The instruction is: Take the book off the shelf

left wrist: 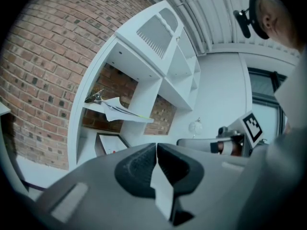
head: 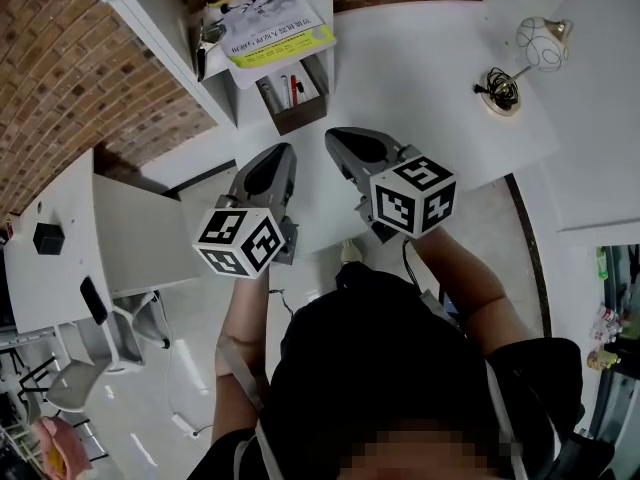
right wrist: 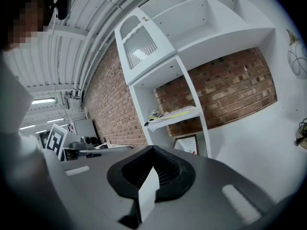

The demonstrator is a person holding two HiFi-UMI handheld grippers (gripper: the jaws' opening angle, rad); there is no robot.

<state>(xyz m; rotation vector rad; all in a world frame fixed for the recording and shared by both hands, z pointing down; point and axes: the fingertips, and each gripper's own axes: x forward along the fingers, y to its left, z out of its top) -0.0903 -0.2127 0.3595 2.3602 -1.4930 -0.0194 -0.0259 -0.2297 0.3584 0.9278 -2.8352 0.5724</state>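
A book (head: 268, 23) with a white and yellow cover lies flat on a middle board of the white shelf unit (head: 180, 28). It also shows in the left gripper view as the book (left wrist: 120, 111) and in the right gripper view as the book (right wrist: 172, 116), ahead of and above both grippers. My left gripper (head: 283, 152) is shut and holds nothing, a good way short of the shelf. Beside it my right gripper (head: 335, 138) is also shut and empty. Both point at the shelf. The left jaws (left wrist: 157, 150) and the right jaws (right wrist: 152, 151) meet with no gap.
A shiny metal object (head: 208, 43) lies beside the book on the same board. Below it an open brown box (head: 295, 93) holds pens. A round lamp (head: 540, 48) stands on the white desk (head: 430, 78) at the right. A brick wall (head: 60, 78) backs the shelf.
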